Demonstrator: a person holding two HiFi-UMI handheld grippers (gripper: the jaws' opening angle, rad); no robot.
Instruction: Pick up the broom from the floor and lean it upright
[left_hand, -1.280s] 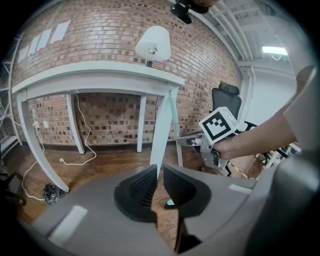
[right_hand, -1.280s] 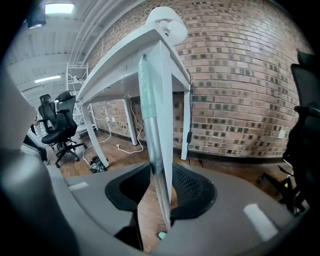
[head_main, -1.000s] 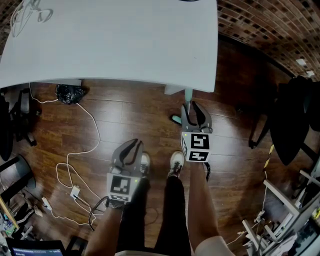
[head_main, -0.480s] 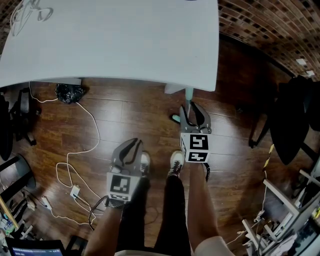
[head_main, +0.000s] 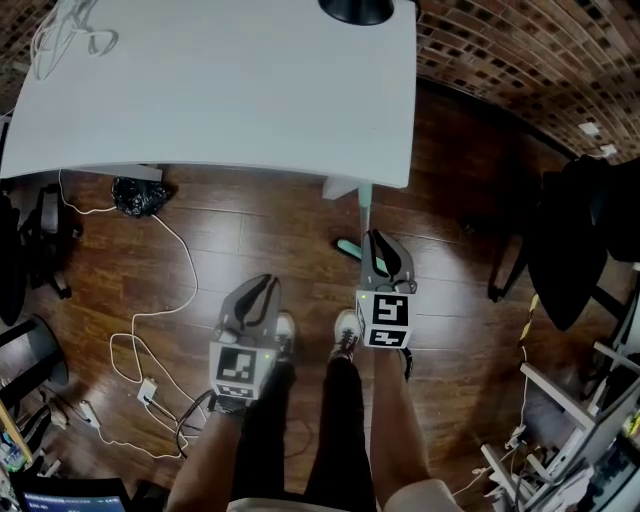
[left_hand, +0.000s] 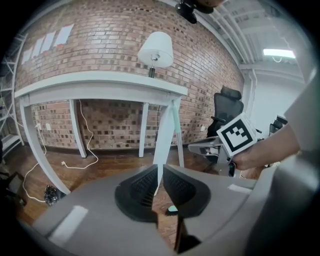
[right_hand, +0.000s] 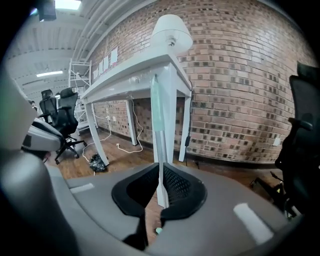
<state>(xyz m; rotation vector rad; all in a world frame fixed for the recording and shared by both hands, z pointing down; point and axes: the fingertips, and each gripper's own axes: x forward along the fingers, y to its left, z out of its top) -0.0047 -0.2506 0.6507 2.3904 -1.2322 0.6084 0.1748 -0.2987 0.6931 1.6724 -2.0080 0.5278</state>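
Observation:
The broom stands upright with its teal handle leaning on the edge of the white table and its teal head on the wood floor. In the right gripper view the handle rises along the table leg just ahead of the jaws. My right gripper sits just right of the broom head, apart from it. Its jaws have just been closing and nothing is between them; only a thin slit shows. My left gripper hangs over the person's left shoe, shut and empty.
A white cable winds across the floor at the left, past a black bag by a table leg. A lamp stands on the table's far edge. A dark office chair is at the right, with shelving beyond.
My right gripper has drawn back from the broom handle, which stood between its open jaws before, and the jaws have come together. The broom stays leaning on the table. The left gripper has kept still.

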